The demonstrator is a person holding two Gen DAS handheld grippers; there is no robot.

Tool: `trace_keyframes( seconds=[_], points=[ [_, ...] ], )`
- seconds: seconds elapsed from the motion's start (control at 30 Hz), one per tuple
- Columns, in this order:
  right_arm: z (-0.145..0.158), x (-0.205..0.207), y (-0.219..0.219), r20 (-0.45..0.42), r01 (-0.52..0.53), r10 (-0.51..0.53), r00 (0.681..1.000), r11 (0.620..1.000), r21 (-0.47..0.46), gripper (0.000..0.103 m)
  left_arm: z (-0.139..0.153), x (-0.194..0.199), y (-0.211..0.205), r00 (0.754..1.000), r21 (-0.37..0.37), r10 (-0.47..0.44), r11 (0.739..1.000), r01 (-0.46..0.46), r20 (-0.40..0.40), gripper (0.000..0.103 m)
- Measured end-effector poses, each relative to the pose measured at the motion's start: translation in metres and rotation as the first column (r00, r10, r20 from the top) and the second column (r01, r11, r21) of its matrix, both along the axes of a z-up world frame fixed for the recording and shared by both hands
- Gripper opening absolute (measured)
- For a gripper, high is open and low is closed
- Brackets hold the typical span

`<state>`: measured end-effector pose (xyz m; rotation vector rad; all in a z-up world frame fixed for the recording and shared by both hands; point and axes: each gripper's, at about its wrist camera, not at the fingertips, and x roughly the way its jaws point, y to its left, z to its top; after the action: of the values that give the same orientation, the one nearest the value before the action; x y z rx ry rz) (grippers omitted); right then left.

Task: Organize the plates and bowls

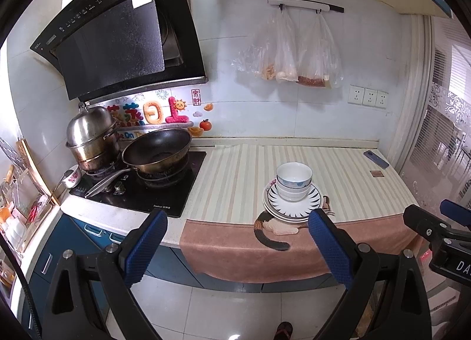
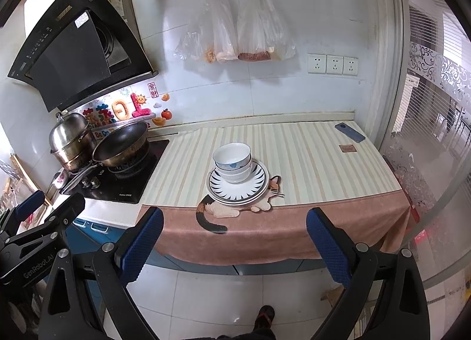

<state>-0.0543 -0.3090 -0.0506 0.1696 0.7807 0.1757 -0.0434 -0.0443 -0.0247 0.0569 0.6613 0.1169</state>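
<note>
Stacked white bowls (image 1: 293, 181) (image 2: 233, 161) with blue marks sit on a stack of plates (image 1: 309, 207) (image 2: 256, 187); the top plate has a dark ray pattern. The stack rests on the striped counter mat (image 1: 235, 181) (image 2: 309, 163) near its front edge. My left gripper (image 1: 238, 219) is open, held back over the floor in front of the counter, with nothing between its blue pads. My right gripper (image 2: 235, 219) is open too, equally far back and empty. Each gripper shows at the edge of the other's view.
A wok (image 1: 157, 150) (image 2: 122, 143) and a steel steamer pot (image 1: 89, 137) (image 2: 70, 140) sit on the hob at left. A phone (image 1: 376, 158) (image 2: 349, 132) and a small brown card (image 2: 347, 148) lie at the counter's back right. Plastic bags (image 2: 235, 34) hang on the wall. A foot (image 2: 265, 318) shows on the tiled floor.
</note>
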Motion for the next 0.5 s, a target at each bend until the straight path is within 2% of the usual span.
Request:
trace_keyframes(
  seconds=[0.5],
  points=[
    [0.0025,0.0052,-0.0007,0.011,-0.003,0.003,1.000,1.000,-0.007,0.100,0.0038,0.0005,-0.0045,1.000,0.002,0.007,1.000,-0.007,0.012,0.098]
  ],
)
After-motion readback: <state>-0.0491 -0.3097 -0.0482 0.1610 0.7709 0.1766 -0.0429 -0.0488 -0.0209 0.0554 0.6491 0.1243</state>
